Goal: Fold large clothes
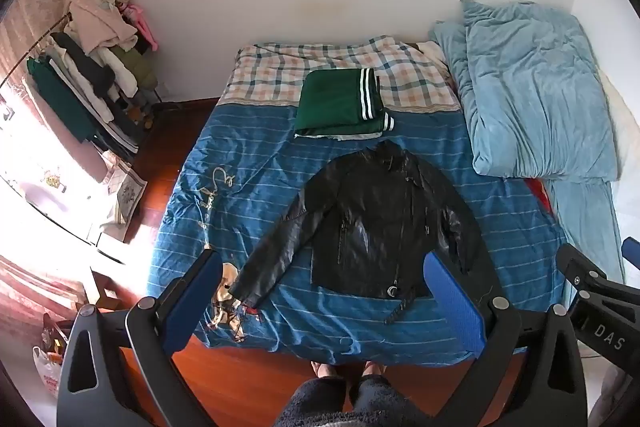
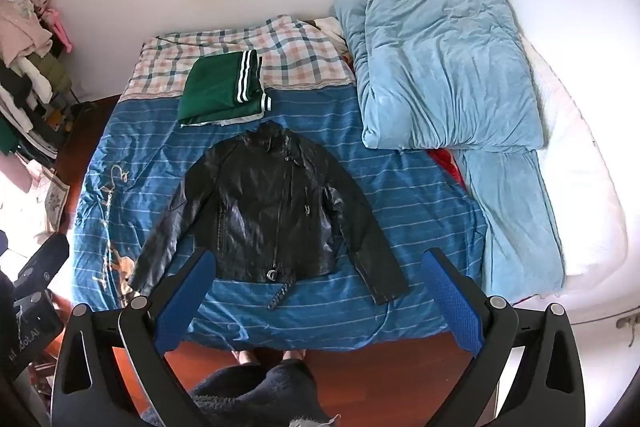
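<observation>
A black leather jacket (image 1: 372,223) lies flat, front up, sleeves spread, on the blue striped bedspread (image 1: 256,163); it also shows in the right wrist view (image 2: 272,211). A folded green garment with white stripes (image 1: 340,103) lies behind its collar, seen also in the right wrist view (image 2: 224,87). My left gripper (image 1: 324,267) is open and empty, held high above the jacket's hem. My right gripper (image 2: 320,267) is open and empty, also above the hem. The right gripper's body shows at the left wrist view's right edge (image 1: 600,291).
A bunched light-blue duvet (image 2: 444,67) lies on the bed's right side, with a checked blanket (image 2: 288,47) at the far end. A rack of hanging clothes (image 1: 92,75) stands left by the wall. Wooden floor (image 1: 248,379) and the person's feet are below the bed's near edge.
</observation>
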A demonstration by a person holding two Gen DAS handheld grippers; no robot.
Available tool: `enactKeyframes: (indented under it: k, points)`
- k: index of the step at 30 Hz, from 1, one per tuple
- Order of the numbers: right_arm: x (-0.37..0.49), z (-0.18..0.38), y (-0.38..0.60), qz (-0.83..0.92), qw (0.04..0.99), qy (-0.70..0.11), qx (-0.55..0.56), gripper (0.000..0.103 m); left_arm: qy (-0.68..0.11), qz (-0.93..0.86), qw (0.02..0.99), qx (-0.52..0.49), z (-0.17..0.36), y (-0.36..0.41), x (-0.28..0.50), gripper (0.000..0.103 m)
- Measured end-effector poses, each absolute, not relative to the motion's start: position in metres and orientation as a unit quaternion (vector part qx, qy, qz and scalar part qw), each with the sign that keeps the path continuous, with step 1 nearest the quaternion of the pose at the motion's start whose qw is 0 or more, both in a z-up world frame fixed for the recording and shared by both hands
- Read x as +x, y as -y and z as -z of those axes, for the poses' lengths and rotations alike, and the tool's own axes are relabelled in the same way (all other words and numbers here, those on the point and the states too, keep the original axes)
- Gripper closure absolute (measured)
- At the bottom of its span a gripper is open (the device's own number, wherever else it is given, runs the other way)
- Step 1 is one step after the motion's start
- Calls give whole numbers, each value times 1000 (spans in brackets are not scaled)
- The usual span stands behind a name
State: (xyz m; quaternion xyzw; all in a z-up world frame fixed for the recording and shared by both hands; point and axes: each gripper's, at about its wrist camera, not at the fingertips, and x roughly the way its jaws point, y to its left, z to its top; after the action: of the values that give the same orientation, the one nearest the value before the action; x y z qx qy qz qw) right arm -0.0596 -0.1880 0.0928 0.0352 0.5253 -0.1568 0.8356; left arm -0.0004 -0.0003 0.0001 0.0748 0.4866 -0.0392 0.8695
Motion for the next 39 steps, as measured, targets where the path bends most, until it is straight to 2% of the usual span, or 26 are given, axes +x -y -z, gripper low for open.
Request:
enactKeyframes:
  k: [39]
  points:
    - [-70, -119, 196, 164, 841, -515, 22, 0, -492, 58, 867, 57, -19, 22, -3, 0]
